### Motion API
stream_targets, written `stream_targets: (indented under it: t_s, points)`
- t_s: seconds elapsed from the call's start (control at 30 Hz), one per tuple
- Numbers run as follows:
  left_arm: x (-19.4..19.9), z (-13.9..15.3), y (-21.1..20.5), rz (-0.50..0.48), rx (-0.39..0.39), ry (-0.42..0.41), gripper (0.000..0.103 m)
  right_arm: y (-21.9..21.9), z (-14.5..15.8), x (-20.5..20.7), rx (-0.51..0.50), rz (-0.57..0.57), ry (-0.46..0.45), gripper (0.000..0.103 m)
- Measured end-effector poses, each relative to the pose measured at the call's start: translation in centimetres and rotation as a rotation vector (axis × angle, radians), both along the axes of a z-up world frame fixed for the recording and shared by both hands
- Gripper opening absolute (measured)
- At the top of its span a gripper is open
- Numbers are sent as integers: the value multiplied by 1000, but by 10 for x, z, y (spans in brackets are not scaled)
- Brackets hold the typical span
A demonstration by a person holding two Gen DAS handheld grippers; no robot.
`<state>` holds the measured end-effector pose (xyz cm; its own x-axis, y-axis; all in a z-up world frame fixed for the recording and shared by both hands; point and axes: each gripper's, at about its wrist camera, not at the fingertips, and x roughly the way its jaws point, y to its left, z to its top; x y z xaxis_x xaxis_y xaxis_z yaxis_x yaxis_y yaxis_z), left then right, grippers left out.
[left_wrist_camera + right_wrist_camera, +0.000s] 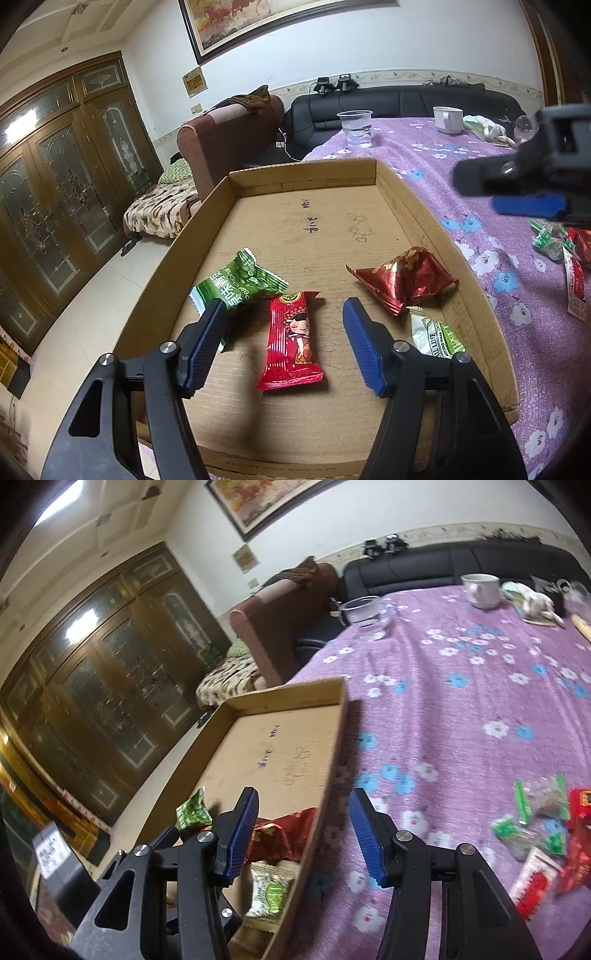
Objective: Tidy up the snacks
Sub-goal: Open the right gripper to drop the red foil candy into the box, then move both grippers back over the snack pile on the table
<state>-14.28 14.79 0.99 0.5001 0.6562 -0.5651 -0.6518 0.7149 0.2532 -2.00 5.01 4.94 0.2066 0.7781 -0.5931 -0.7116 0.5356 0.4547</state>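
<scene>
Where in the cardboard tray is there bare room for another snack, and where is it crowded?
The far half of the cardboard tray is bare, from its back wall down to the pen marks. The near half is crowded: green packet, red packet, dark red foil packet and white lime packet.

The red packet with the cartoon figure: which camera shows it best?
The left wrist view: the red packet lies whole and sharp on the tray floor between the left gripper fingers. The right wrist view does not clearly show it.
</scene>
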Motion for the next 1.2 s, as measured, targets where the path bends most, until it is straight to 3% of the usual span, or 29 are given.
stream_targets:
  t_s: [0.13,0.47,0.6,0.77,0.87,0.97,1.1,1.2]
  points:
    - [1,1,0,-19,-8,3,77,-30,17,10,19,-35,-1,53]
    - [4,1,2,-47,-41,13,77,-146,35,52,36,-176,-62,54]
    - [1,10,2,-61,-66,-8,77,-190,26,71,53,-265,-44,54]
    - [0,42,-10,-108,-45,-41,77,-217,-3,97,63,-319,60,54]
    - [6,60,-26,-192,-80,-57,77,-226,-10,107,94,-317,137,54]
    - [26,65,-49,-335,-195,-42,76,-224,-11,108,70,-318,148,54]
    - [67,47,-85,-492,-341,49,76,-221,-18,107,-12,-333,156,54]
    - [95,29,-112,-561,-373,122,76,-221,-22,107,-28,-339,173,54]
